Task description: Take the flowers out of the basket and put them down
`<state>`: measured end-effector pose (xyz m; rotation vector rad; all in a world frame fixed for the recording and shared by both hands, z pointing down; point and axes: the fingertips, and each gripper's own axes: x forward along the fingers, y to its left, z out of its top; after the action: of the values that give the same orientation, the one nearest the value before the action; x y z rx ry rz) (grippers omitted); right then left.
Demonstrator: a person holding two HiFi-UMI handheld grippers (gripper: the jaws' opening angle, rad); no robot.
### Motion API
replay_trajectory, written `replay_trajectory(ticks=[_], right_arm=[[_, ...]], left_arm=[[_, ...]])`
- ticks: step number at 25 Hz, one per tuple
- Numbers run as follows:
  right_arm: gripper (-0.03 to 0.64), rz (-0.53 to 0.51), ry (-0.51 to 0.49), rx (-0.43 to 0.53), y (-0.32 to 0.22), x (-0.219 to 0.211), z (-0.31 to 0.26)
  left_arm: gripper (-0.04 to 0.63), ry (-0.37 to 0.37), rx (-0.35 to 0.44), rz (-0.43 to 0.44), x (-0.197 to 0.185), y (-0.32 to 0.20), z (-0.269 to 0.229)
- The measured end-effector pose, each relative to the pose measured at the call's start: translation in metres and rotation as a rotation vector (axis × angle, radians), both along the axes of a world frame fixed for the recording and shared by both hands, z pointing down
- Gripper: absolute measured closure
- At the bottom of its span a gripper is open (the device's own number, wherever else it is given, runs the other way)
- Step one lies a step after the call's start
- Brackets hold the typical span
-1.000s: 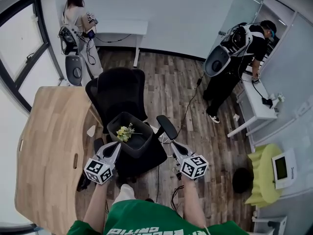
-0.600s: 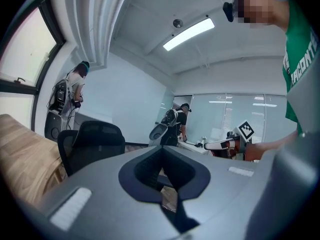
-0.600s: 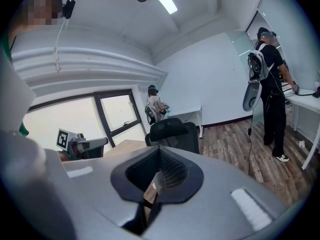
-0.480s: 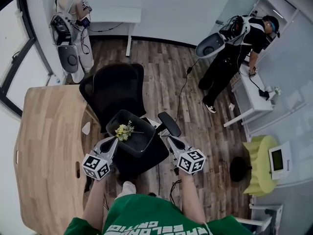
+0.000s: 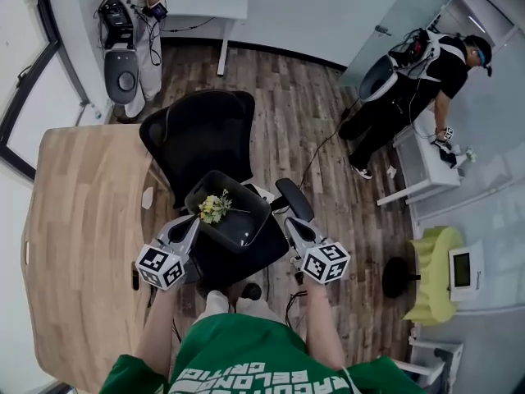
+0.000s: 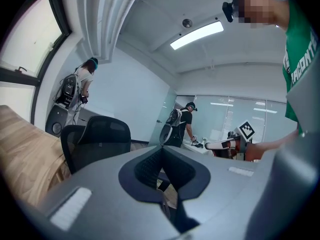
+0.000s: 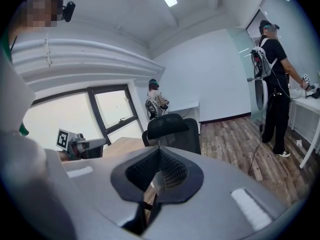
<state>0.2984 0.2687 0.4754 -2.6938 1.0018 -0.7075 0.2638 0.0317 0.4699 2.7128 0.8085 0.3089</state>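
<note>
Two hand-held grippers low in the head view, one at either side of a black basket (image 5: 246,228) on the seat of a black office chair (image 5: 201,134). Wooden table (image 5: 78,220) at far left, beside the chair.

Left hand-held gripper (image 5: 191,222): jaws closed together in its own view, no object made out between them. Tips just beside the basket's left wall; contact not determinable from above.

Flowers (image 5: 213,208): inside the basket, in its left part, close against the left wall. Just right of and slightly above the left hand-held gripper's tips in the picture. Farther from the right hand-held gripper, with bare basket floor between. Appearance: one small bunch, pale yellow and whitish blooms, green leaves beneath, one thin stem trailing right across the dark floor. Individual blooms too small to count.

Basket: rectangular, open-topped, set diagonally to the view.

Right hand-held gripper (image 5: 289,222): jaws shut, pads meeting in its own view, no object made out between them. Tips near the basket's right corner, just below the chair's armrest (image 5: 294,199) in the picture, apart from the flowers.
</note>
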Motion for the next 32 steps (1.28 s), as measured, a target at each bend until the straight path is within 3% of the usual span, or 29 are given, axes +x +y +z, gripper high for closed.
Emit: replay_trajectory(ticks=[12,16,24,32], right_arm=[[0.611,-0.178,0.019,0.019,-0.053,0.039,0.003],[0.611,-0.221,0.013,0.097,-0.058,0.062,-0.001],[0.611,-0.297,-0.025,0.141,-0.060,0.105,0.011],[0.611,-0.366,-0.100,0.095,-0.070,0.131,0.055]], left_arm=[[0.578,0.002,-0.002,-0.068,0.001,-0.024,-0.006],[0.578,-0.003,0.014,-0.103,0.014,-0.023,-0.008],[0.578,-0.039,0.068,-0.193,0.036,-0.022,-0.007],[0.577,-0.119,0.065,-0.279,0.045,-0.025,0.023]])
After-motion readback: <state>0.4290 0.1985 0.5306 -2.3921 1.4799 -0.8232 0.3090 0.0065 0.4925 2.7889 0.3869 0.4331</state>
